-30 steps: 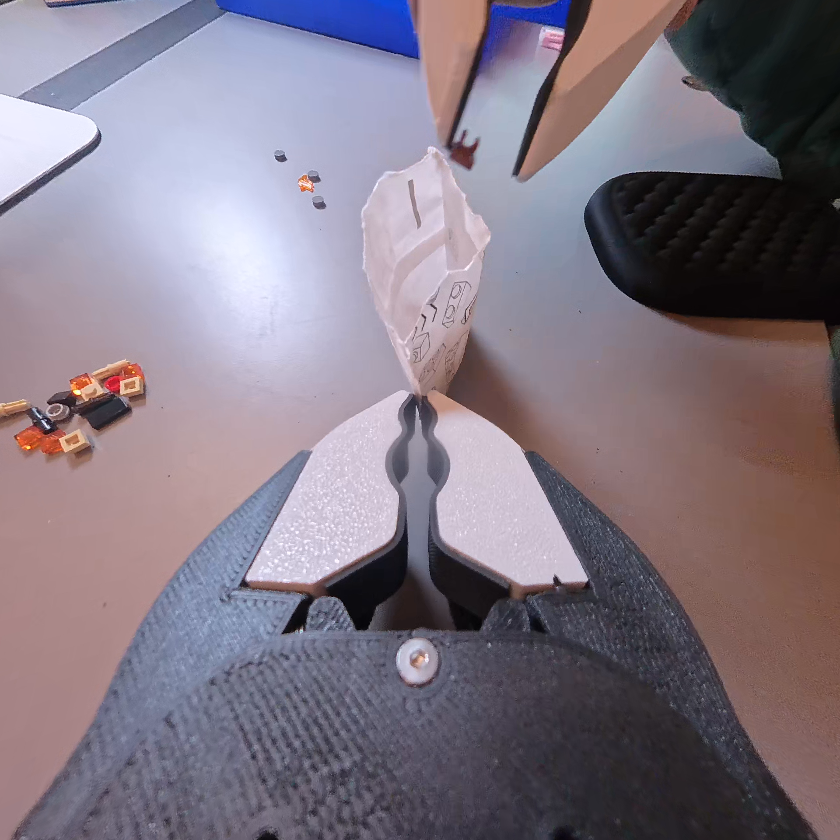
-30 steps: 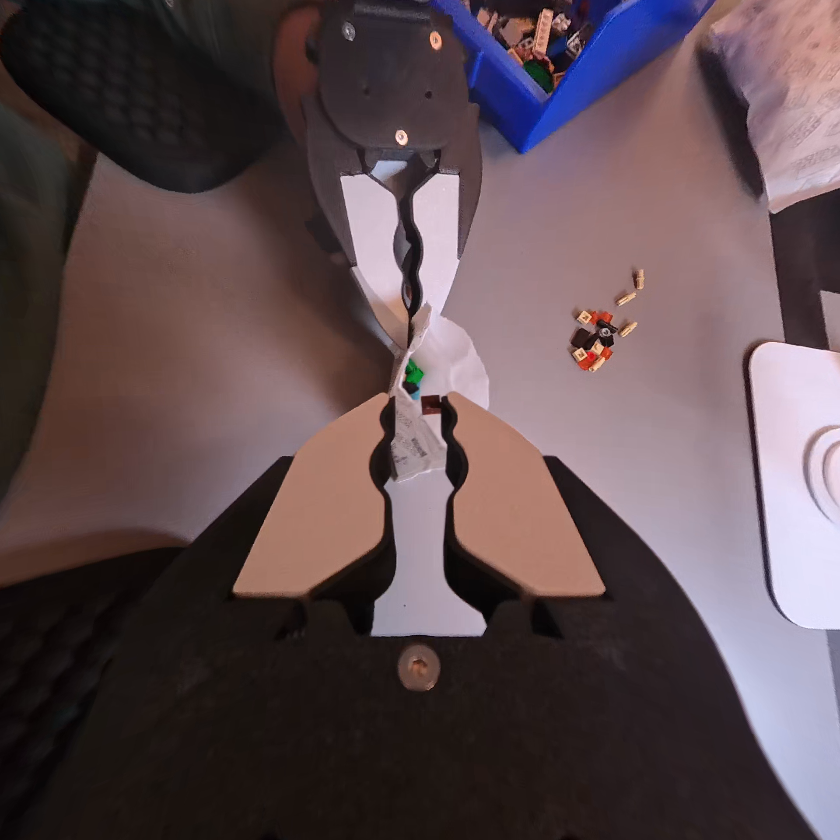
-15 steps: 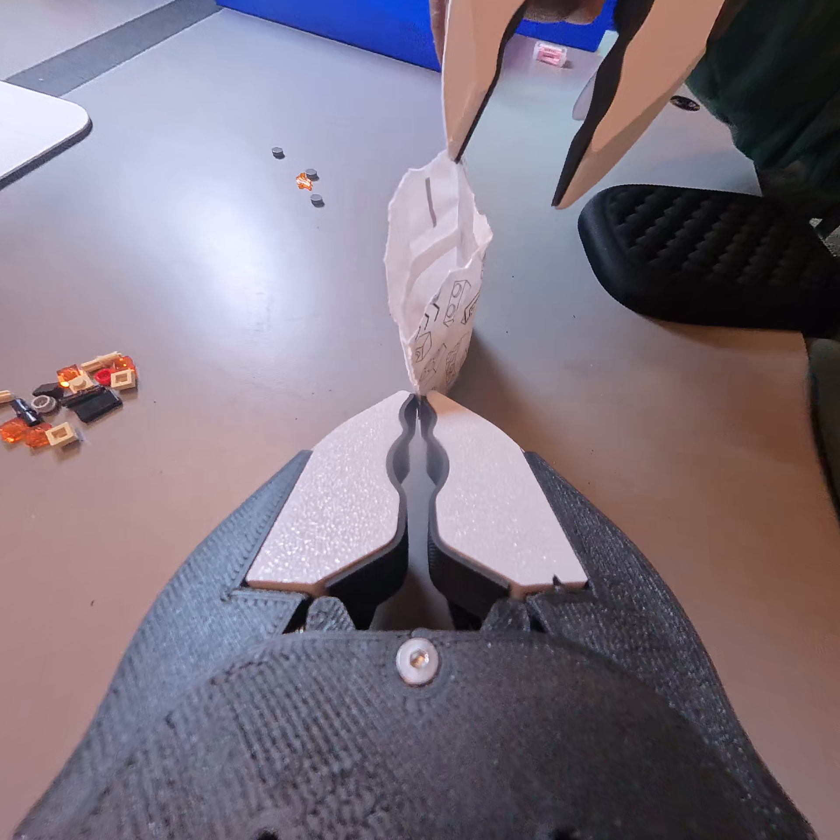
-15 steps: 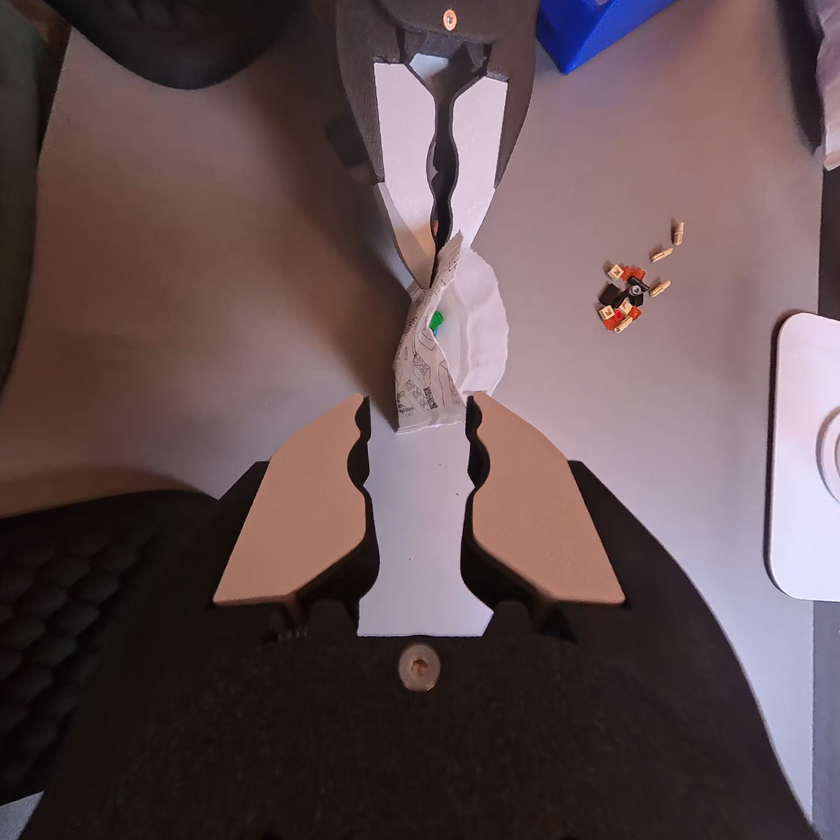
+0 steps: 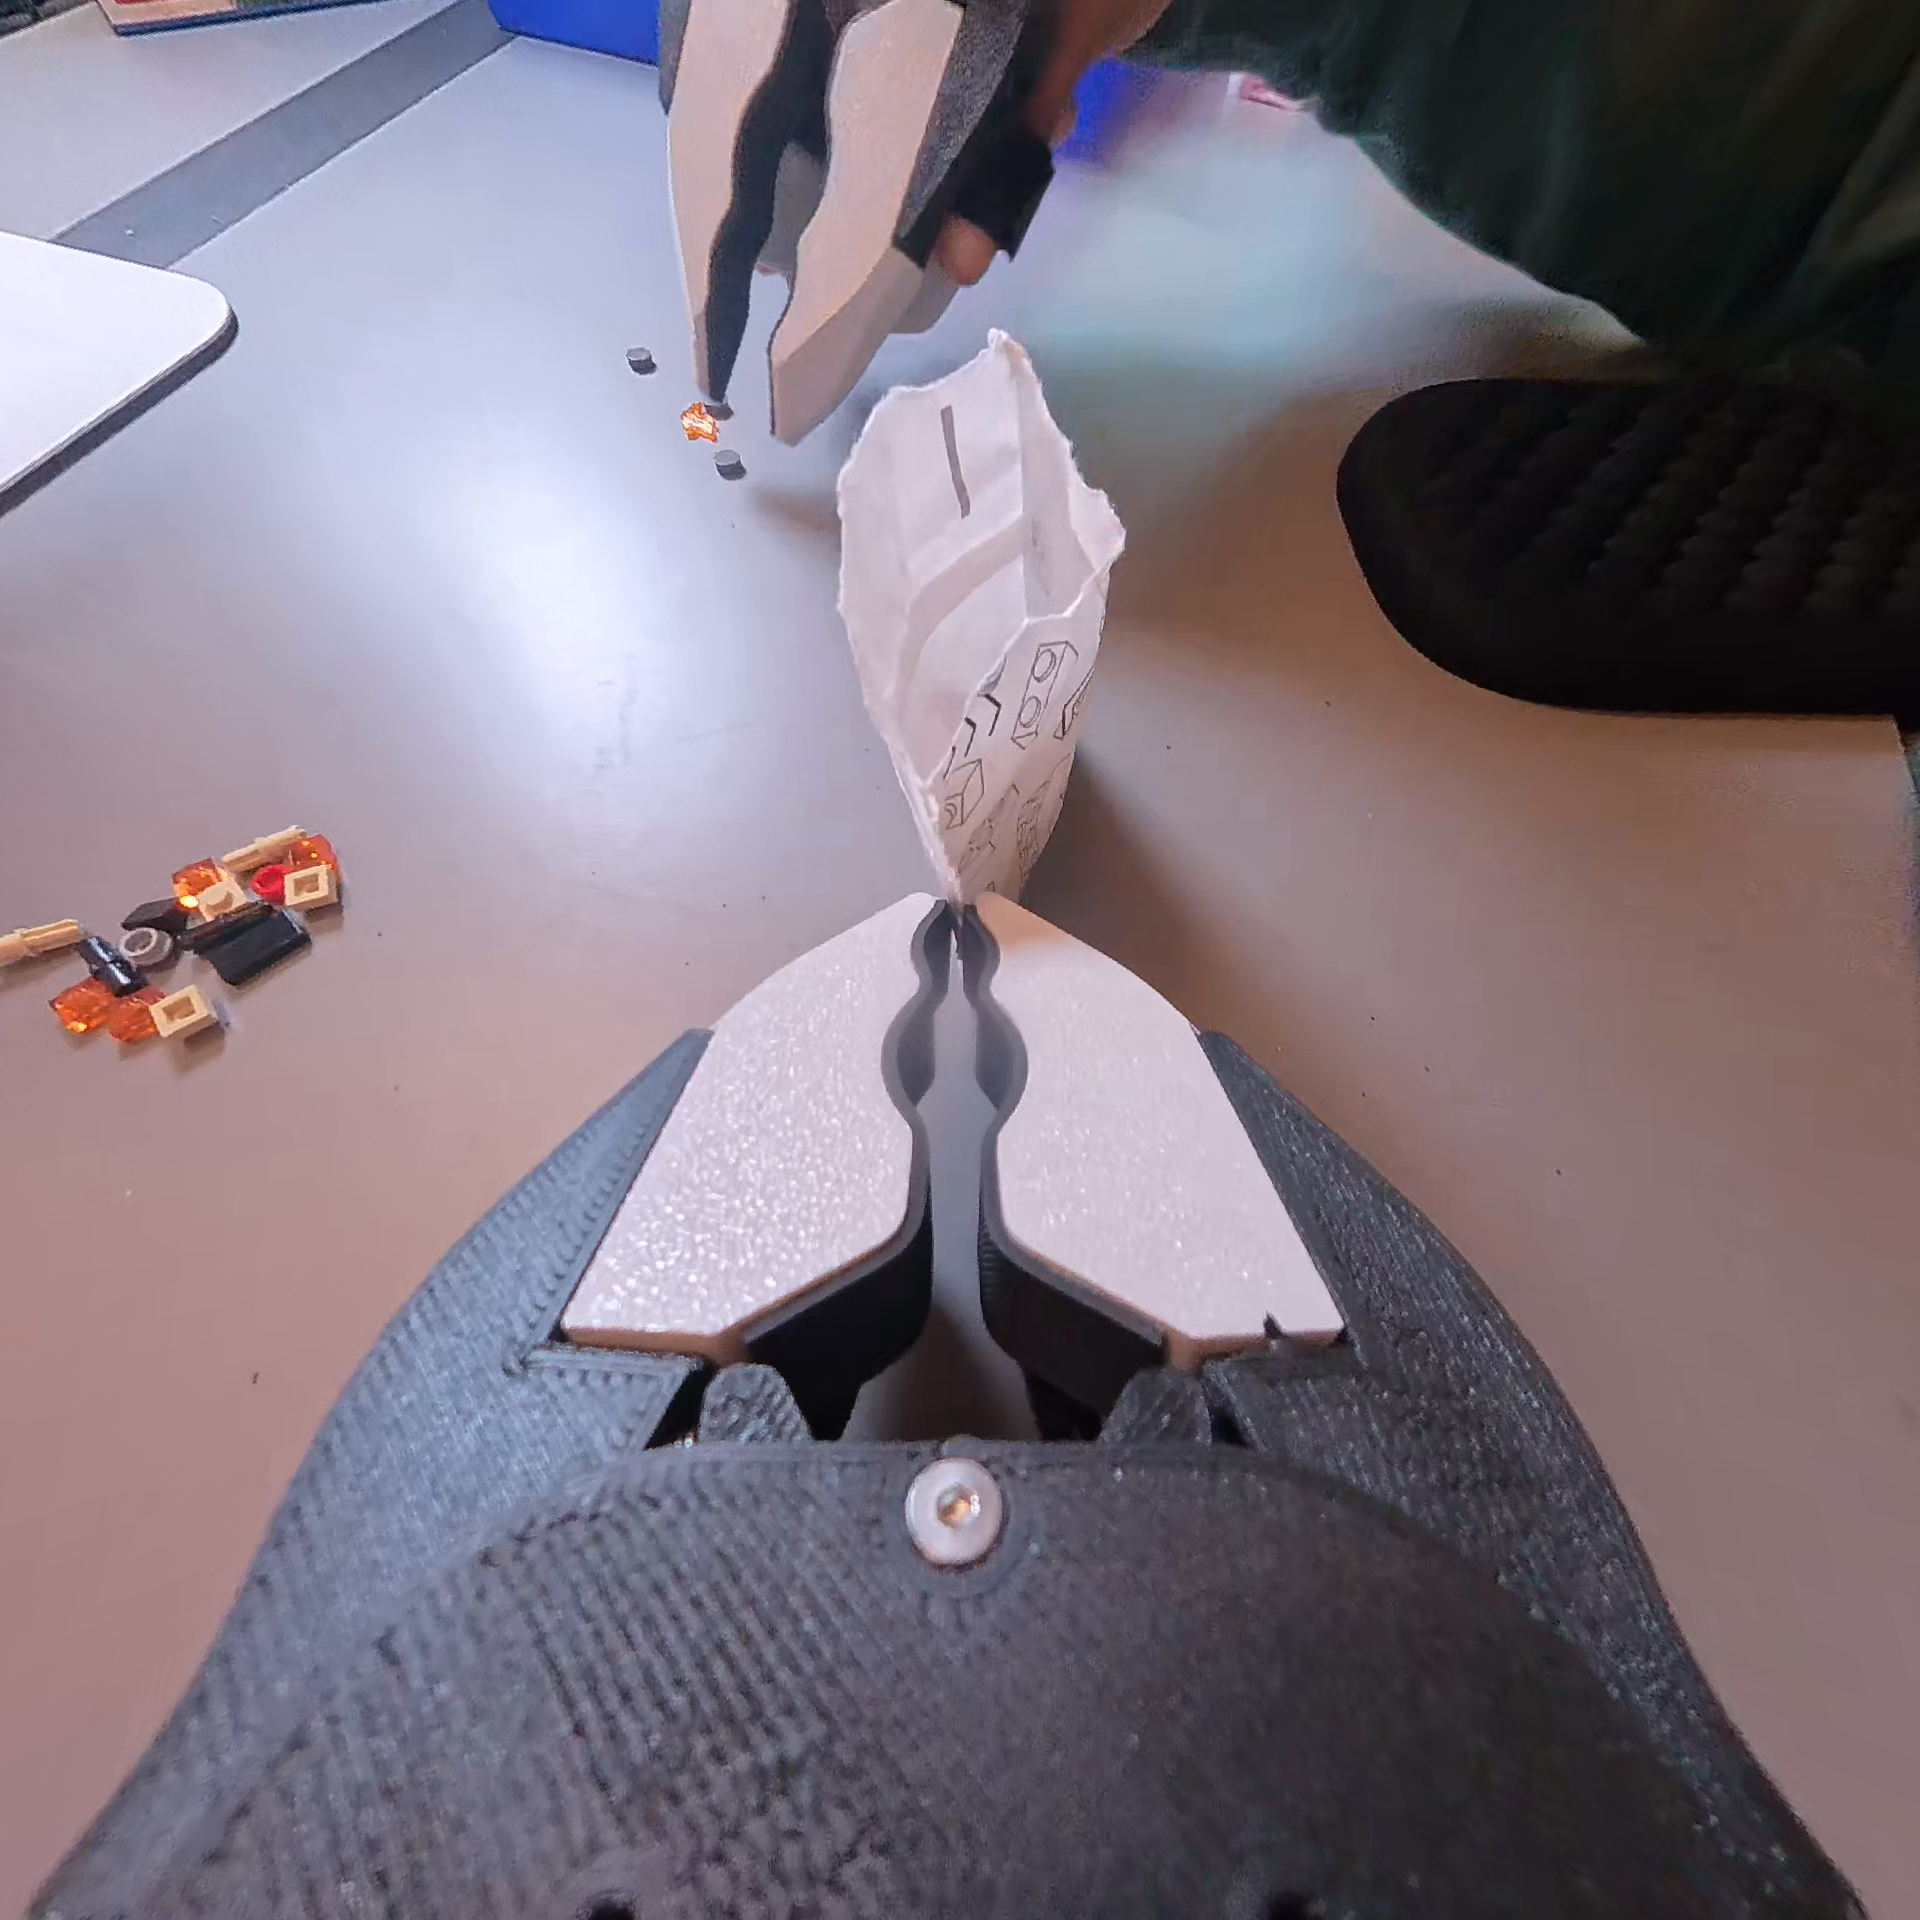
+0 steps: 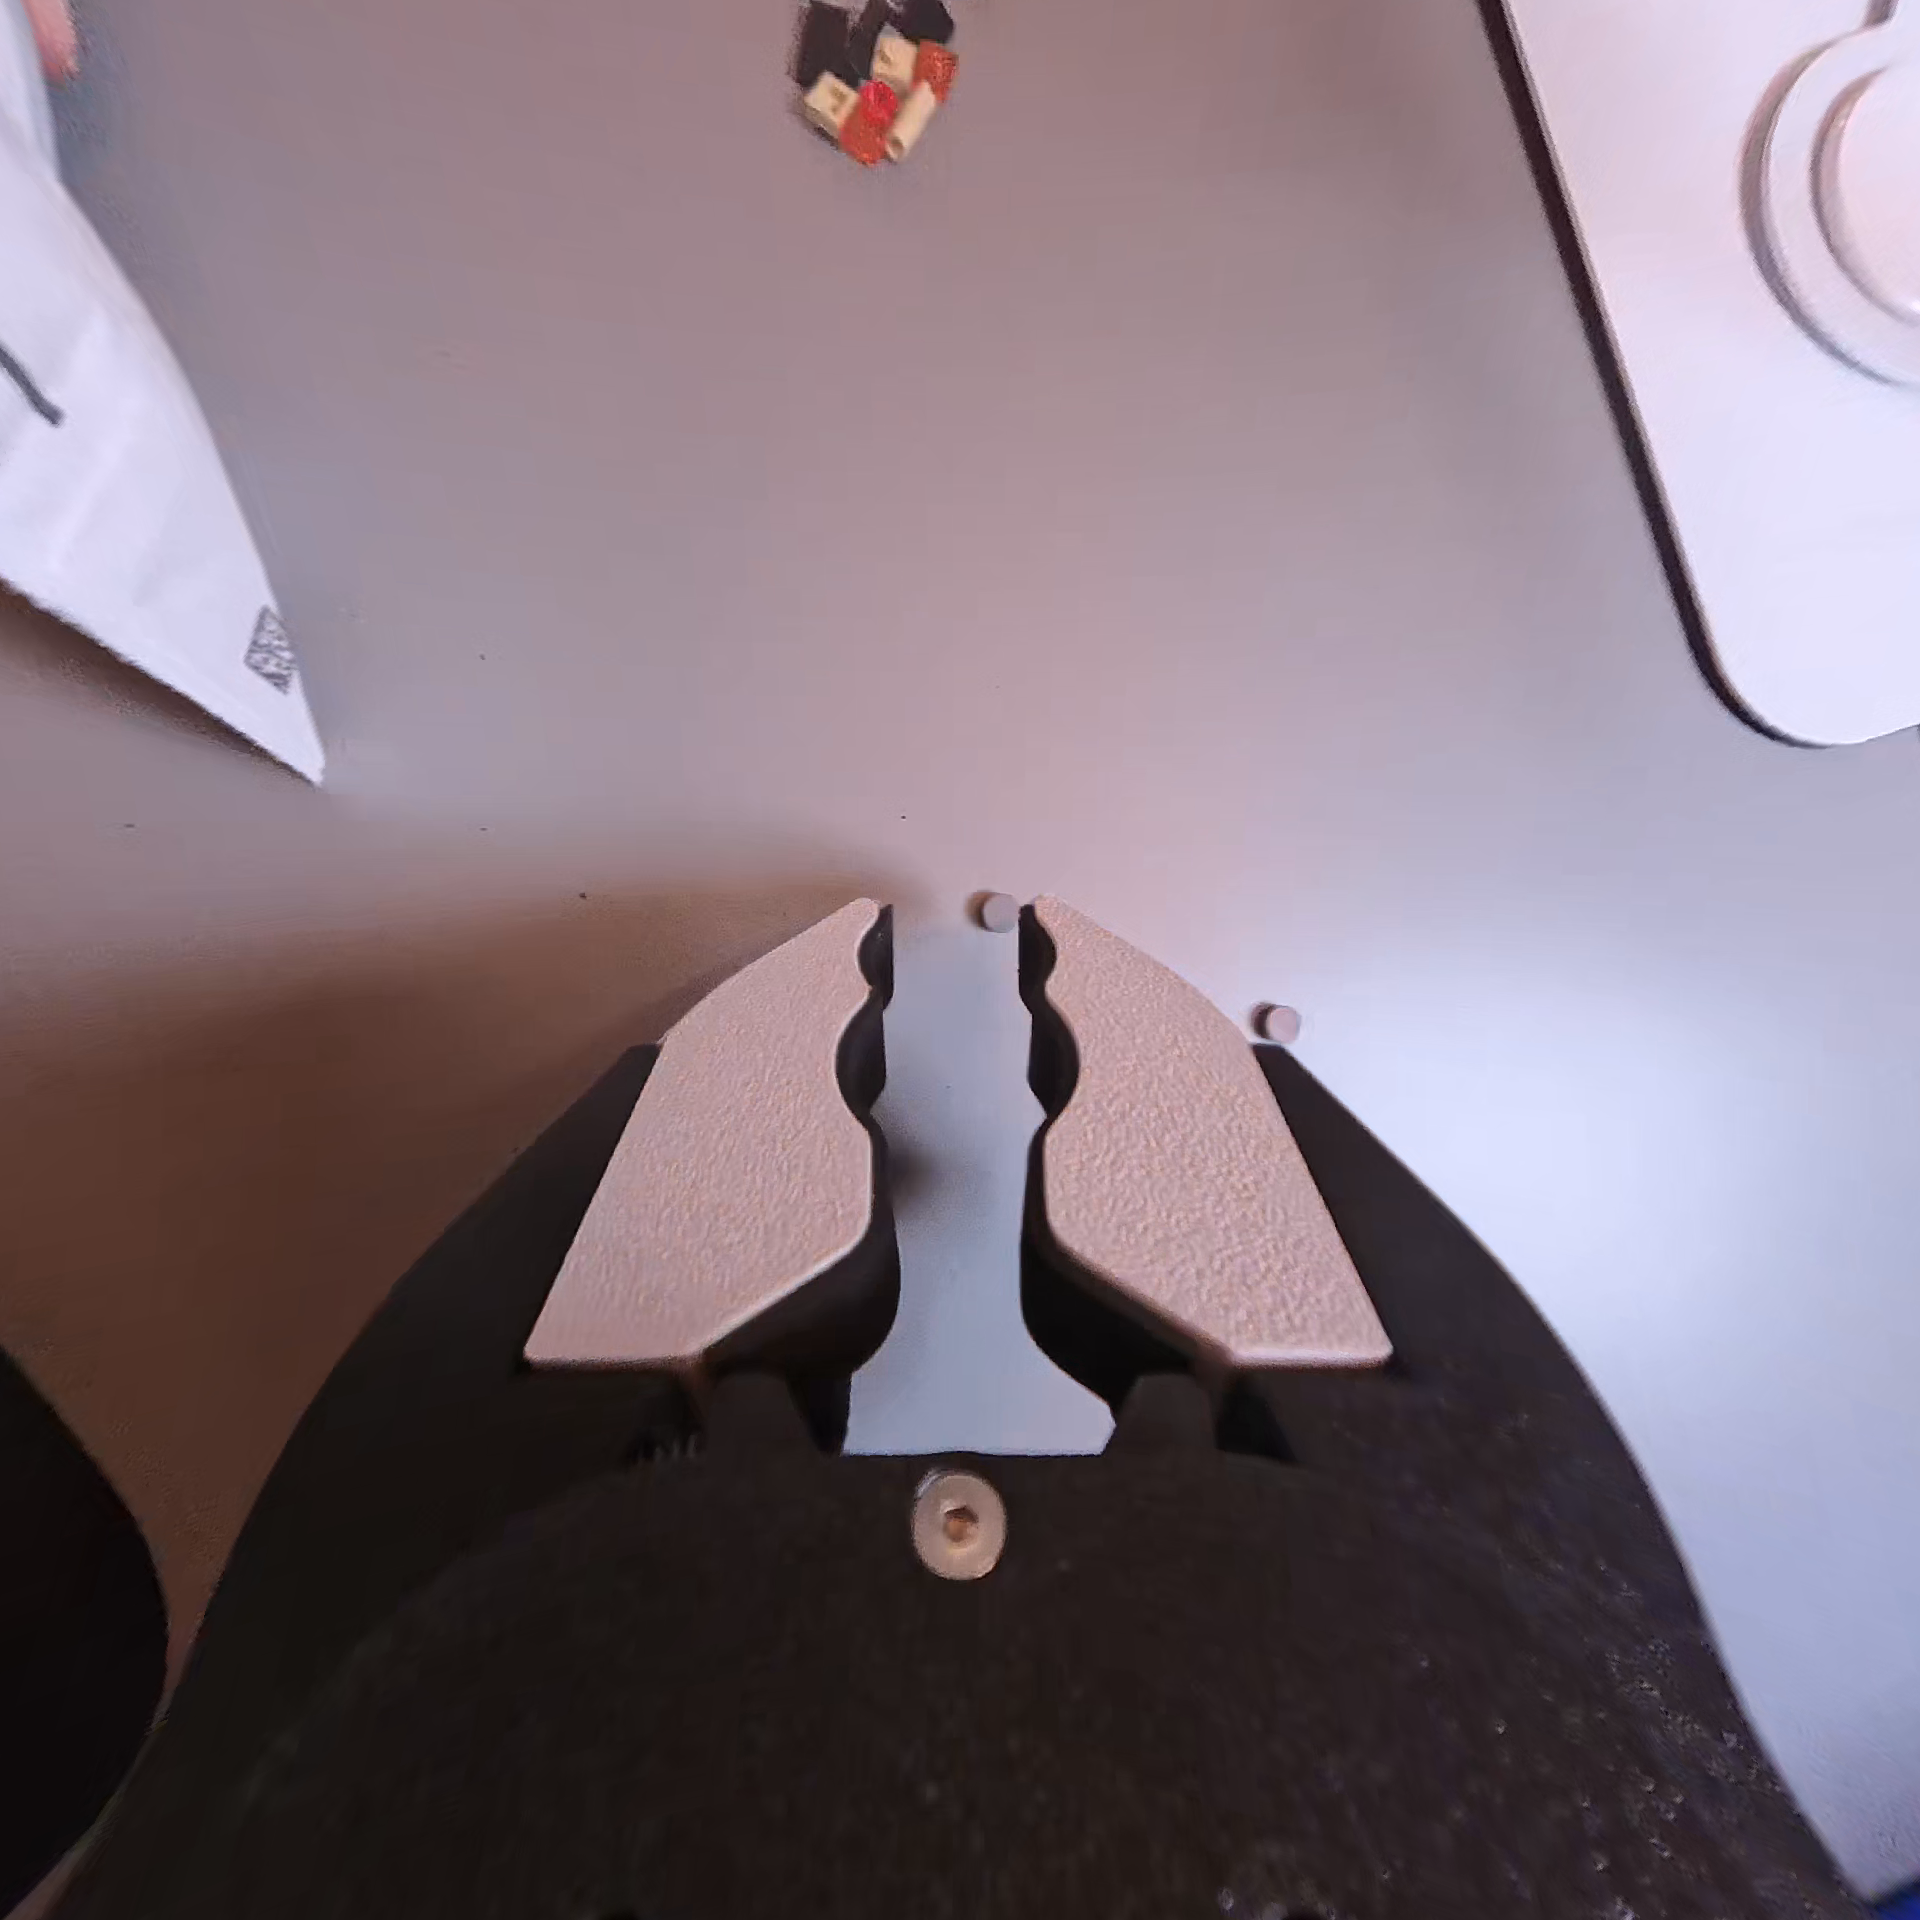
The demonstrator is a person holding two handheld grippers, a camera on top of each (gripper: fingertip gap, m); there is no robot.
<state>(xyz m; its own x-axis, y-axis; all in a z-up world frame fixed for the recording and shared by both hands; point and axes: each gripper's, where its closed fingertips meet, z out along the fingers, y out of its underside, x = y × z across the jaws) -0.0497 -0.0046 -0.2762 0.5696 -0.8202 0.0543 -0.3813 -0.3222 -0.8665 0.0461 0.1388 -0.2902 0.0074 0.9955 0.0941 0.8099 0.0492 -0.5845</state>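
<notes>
1. My left gripper point(image 5: 954, 914) clenches the white paper bag's point(image 5: 966, 582) near corner.
2. My right gripper point(image 6: 956, 914) hangs released over a small grey stud point(image 6: 997, 910) on the worktop point(image 6: 935, 520); I should straddle it squarely.

Setting: office or lab-type workbench. Evidence: smooth grey tabletop point(image 5: 436, 582) with dark inlaid strip point(image 5: 281, 135); blue plastic parts bin point(image 5: 582, 16) at far edge; loose pile of small toy bricks point(image 5: 197, 935); black mesh chair seat point(image 5: 1662, 540) at table side; white stand base point(image 6: 1766, 364).
</notes>
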